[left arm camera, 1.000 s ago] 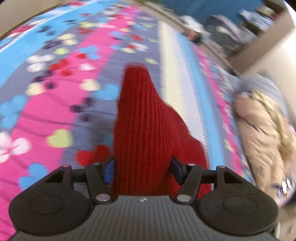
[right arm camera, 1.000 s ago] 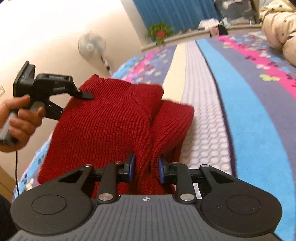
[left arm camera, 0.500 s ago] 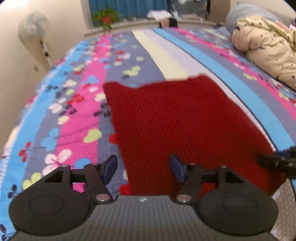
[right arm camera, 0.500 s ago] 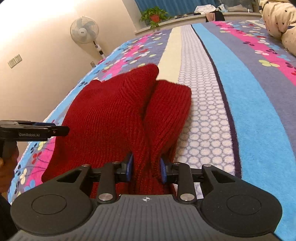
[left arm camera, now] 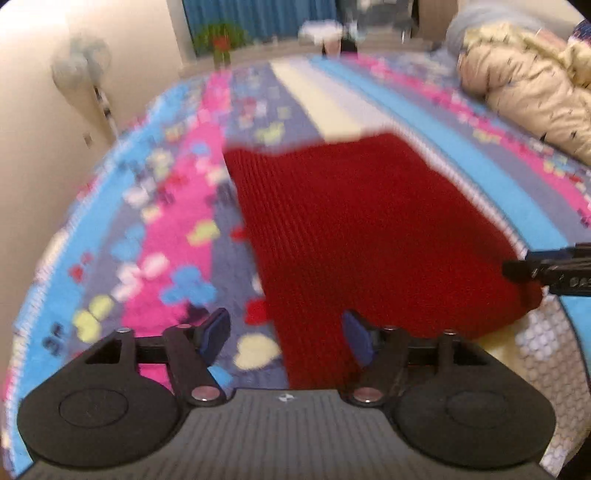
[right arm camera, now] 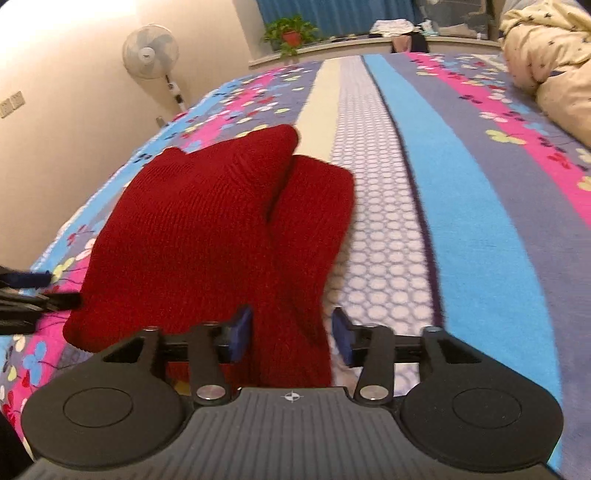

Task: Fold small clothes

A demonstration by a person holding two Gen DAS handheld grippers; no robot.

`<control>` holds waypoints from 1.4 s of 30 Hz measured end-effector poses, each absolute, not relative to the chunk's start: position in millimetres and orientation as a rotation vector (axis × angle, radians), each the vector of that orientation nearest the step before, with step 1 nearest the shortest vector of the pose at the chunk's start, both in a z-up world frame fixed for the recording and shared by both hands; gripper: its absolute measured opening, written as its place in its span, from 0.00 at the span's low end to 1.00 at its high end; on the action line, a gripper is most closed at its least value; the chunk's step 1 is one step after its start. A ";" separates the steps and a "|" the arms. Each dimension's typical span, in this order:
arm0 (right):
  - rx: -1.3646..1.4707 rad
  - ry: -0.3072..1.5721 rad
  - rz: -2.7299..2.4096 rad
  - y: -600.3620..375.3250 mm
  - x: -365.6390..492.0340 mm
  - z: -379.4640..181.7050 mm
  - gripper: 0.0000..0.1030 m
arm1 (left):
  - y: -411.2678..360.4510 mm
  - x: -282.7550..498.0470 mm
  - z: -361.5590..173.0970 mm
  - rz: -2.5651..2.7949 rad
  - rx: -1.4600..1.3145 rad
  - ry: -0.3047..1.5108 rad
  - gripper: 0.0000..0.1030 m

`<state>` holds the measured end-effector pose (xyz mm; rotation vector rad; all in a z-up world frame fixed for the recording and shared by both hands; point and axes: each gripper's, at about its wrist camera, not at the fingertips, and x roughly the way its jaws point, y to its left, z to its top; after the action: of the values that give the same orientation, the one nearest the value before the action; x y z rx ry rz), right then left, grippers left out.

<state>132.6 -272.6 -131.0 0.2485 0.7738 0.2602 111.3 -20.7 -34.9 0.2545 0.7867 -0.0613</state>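
Note:
A dark red knitted garment lies flat on the striped, flowered bedspread. In the right wrist view the garment shows a folded part lying along its right side. My left gripper hovers over the garment's near left corner; its jaws are opening wide and the pads stand off the cloth. My right gripper is at the near right corner, jaws opening, with the knit between them but no longer pinched. Each gripper's tip shows at the edge of the other's view: the right gripper and the left gripper.
A beige star-print quilt is heaped at the far right of the bed. A standing fan and a potted plant are beyond the bed's far left edge, by the wall. Striped bedspread stretches to the right of the garment.
The left gripper let go of the raised red cloth and swung round; the garment now lies flat. Both pairs of jaws have widened, and the right one has released its pinch.

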 end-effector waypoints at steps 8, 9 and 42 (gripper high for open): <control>0.206 0.585 0.138 -286.2 82.0 -60.1 0.83 | -18.1 25.3 32.0 -0.046 0.177 0.568 0.85; 0.212 0.556 0.123 -287.5 72.2 -49.2 0.86 | -20.1 18.1 36.1 -0.037 0.158 0.555 0.85; 0.088 0.590 0.103 -254.9 57.4 -95.5 0.97 | -39.8 32.0 -36.0 0.146 0.091 0.720 0.85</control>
<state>57.4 -254.9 -95.5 0.0878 0.5898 0.1034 32.0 -39.8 -36.0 0.0915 0.7200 0.1463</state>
